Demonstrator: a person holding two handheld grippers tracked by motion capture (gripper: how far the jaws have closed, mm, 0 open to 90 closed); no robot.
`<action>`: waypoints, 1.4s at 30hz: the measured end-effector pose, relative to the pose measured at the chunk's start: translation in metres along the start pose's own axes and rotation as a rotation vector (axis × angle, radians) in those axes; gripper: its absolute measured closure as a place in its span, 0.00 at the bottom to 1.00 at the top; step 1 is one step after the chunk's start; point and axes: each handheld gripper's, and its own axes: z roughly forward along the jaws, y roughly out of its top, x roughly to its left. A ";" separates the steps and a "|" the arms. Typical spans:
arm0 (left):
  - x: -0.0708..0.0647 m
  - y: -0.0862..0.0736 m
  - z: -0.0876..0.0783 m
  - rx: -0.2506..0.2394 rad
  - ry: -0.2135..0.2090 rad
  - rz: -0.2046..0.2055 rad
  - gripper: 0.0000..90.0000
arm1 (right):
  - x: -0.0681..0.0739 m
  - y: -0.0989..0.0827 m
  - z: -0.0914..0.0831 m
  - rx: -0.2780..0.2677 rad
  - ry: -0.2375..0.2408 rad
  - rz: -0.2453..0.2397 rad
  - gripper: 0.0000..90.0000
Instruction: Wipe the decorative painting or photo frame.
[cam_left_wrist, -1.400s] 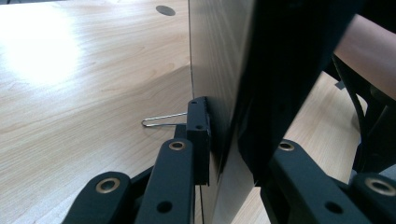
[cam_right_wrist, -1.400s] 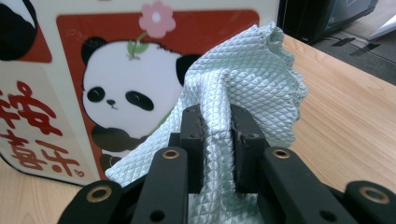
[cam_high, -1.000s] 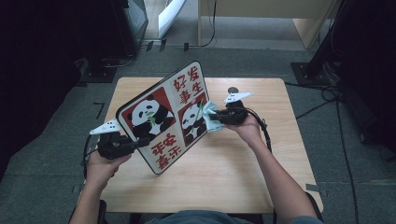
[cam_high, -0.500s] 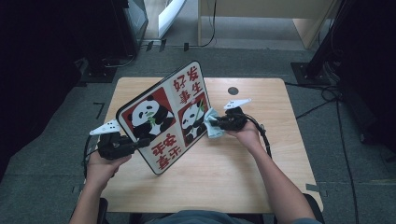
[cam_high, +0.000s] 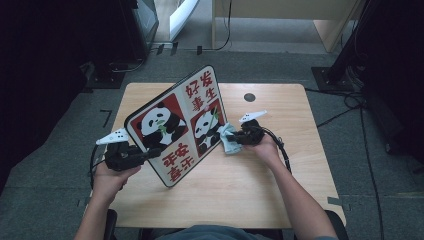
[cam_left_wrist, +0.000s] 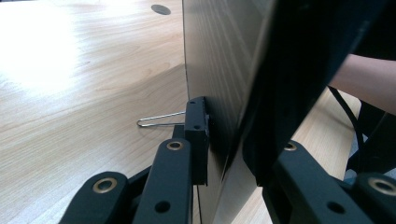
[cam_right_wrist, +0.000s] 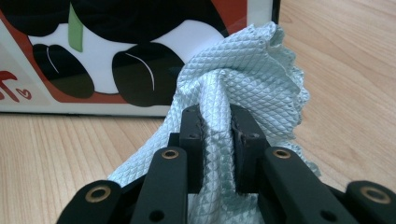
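Panda picture frame (cam_high: 177, 125) propped for wiping.
Your left claw (cam_high: 142, 156) clamps its edge upright; your right claw (cam_high: 234, 138) pinches the cloth (cam_high: 227, 140) against its glass.

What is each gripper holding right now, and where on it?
The left gripper clamps the panda picture frame by its lower left edge, keeping it propped on the table. The right gripper pinches a bunched fold of the pale blue cloth.

The panda picture board (cam_high: 181, 127) is printed with black-and-white pandas on red panels, green bamboo sprigs, and red characters on white, inside a black rim. Beside the board, the cloth (cam_right_wrist: 243, 88) is pale blue with a fine diamond weave. Under the board, the table (cam_high: 280, 195) is light wood grain.
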 end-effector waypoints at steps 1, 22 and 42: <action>0.000 0.000 0.000 0.000 0.001 0.000 0.86 | 0.000 0.000 0.000 -0.001 0.003 0.007 0.87; 0.001 0.001 0.001 0.005 0.006 -0.010 0.86 | 0.006 0.035 -0.044 -0.087 -0.001 0.035 0.87; 0.002 0.000 0.003 -0.005 0.008 0.001 0.86 | 0.028 0.087 -0.087 -0.138 0.019 -0.031 0.87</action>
